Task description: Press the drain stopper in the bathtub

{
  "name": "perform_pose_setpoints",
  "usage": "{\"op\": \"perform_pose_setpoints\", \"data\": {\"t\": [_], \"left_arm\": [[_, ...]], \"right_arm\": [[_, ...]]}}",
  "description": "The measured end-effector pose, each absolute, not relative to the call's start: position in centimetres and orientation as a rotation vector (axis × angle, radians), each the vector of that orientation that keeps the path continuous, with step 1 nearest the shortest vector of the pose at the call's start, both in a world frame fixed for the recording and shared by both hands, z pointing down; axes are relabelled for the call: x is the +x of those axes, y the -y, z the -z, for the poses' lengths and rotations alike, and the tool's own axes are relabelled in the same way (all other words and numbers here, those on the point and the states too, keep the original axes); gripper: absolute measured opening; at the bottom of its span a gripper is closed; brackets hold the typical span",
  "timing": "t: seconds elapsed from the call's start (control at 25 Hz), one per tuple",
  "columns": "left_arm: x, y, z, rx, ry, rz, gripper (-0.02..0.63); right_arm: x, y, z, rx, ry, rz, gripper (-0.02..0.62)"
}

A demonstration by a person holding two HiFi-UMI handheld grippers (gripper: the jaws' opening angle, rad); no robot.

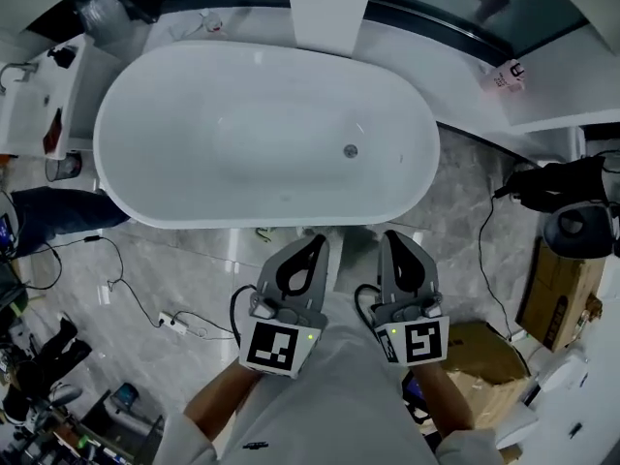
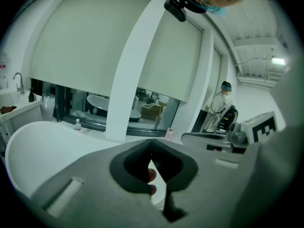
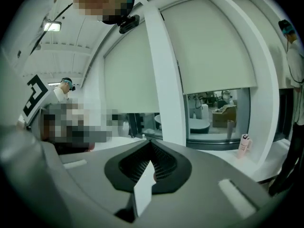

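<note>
The pressing has not begun. The drain stopper (image 1: pixel 351 150) sits on the bottom of the white bathtub (image 1: pixel 126 177), right of its middle. The left hand-held gripper (image 1: pixel 318 242) and right hand-held gripper (image 1: pixel 390 238) hang near the person's body, short of the rim. Each has its jaws pressed together and seems empty, though a pinkish blur shows behind the left's tips. Next, one gripper must reach over the rim and down onto the stopper. Grey marble floor (image 1: pixel 174 260) surrounds the tub, with a cable (image 1: pixel 121 277) and a cardboard box (image 1: pixel 557 294).
</note>
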State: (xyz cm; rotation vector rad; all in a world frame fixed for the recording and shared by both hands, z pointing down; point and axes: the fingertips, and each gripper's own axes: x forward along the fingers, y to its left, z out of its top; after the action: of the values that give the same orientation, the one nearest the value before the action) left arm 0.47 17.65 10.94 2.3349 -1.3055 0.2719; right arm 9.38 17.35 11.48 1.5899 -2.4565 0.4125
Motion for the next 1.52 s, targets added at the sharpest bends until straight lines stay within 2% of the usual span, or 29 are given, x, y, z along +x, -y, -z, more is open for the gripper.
{"op": "perform_pose_setpoints", "data": {"t": [0.48, 0.92, 1.52], "left_arm": [[0.5, -8.0, -22.5, 2.03, 1.505, -0.361, -0.002], [1.4, -3.1, -33.4, 1.827, 1.615, -0.329, -0.002], [1.7, -2.1, -51.6, 1.651, 1.532, -0.296, -0.002]], "right_arm": [[8.6, -4.7, -22.3, 1.136, 2.563, -0.466, 0.003], [8.7, 1.9, -38.1, 0.838, 2.423, -0.487, 0.003], [9.9, 6.8, -62.2, 0.818, 2.216, -0.682, 0.003]]}}
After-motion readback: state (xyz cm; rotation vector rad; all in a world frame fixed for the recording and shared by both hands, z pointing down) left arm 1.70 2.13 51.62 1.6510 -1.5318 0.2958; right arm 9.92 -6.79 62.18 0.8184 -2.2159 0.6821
